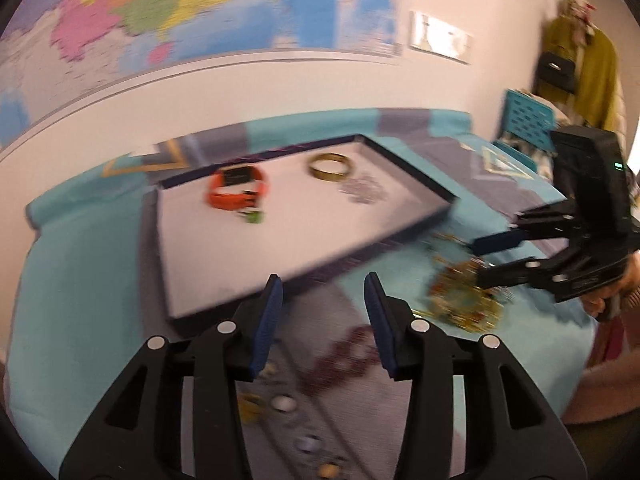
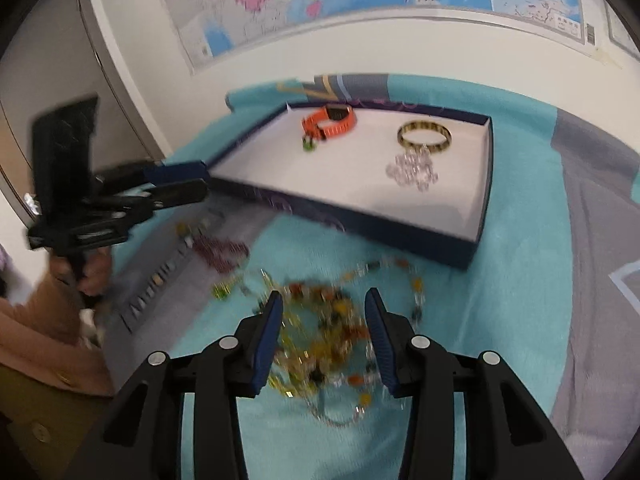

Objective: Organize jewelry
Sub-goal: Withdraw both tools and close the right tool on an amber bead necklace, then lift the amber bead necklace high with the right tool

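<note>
A dark blue tray [image 1: 240, 260] [image 2: 320, 176] with a white floor holds an orange watch [image 1: 236, 192] [image 2: 332, 120], a gold bangle [image 1: 330, 165] [image 2: 424, 136], a clear bead bracelet [image 1: 362, 190] [image 2: 412, 170] and a small green piece [image 1: 254, 216]. My left gripper [image 1: 324, 288] [image 2: 204, 184] hangs open by the tray's near rim, above a dark red bead bracelet [image 1: 344, 356] [image 2: 224, 254]. My right gripper [image 2: 324, 304] [image 1: 478, 258] is open over a tangled multicolour necklace [image 2: 320, 332] [image 1: 464, 300] lying on the cloth. The motion blur hides whether the pads touch it.
A teal and grey cloth [image 2: 520, 280] covers the table. Small rings and beads [image 1: 282, 402] lie near its front. A map [image 1: 160, 8] hangs on the wall behind. A teal basket [image 1: 528, 116] and hanging clothes stand at the far right. A hand in a tan sleeve [image 2: 40, 320] holds the left gripper.
</note>
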Demonstrator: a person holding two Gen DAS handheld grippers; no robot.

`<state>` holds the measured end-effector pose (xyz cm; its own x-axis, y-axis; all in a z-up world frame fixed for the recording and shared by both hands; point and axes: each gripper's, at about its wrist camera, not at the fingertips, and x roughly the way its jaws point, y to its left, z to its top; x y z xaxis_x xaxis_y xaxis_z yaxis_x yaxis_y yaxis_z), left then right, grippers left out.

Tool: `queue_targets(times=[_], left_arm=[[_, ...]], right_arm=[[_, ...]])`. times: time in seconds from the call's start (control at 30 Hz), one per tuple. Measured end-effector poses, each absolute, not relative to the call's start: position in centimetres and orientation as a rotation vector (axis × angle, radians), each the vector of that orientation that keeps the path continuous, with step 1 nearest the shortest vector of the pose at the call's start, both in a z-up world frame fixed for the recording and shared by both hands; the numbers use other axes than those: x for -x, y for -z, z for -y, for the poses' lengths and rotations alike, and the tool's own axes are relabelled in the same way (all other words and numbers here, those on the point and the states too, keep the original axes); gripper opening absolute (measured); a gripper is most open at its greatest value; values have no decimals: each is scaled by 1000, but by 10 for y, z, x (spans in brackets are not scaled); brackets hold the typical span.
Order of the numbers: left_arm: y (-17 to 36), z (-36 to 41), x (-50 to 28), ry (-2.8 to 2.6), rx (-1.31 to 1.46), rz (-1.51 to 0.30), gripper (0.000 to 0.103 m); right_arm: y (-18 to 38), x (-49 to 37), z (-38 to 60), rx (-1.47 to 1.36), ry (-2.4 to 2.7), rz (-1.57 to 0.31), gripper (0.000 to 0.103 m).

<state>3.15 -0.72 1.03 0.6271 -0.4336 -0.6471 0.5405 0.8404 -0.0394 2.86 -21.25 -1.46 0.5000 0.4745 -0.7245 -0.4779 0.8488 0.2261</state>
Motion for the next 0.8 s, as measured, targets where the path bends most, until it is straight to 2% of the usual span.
queue_targets(times=[0.07, 0.13, 0.23, 0.57, 0.67, 0.8], left_arm=[[-7, 19, -21, 607, -179, -703, 43], [-2, 26, -15, 625, -186, -714, 44], [8, 32, -10, 635, -185, -752, 44], [15, 39, -2, 652, -185, -777, 44], [17, 40, -2, 656, -180, -783, 44], [20, 41, -1, 654, -176, -794, 44]], right_arm=[[18, -28, 214, 5, -566, -873, 39], [21, -29, 213, 11, -551, -875, 23], [22, -30, 219, -7, -548, -877, 6], [-34, -13, 238, -143, -630, -715, 3], [-32, -18, 238, -99, -577, -730, 3], [-27, -17, 252, -185, -587, -739, 3]])
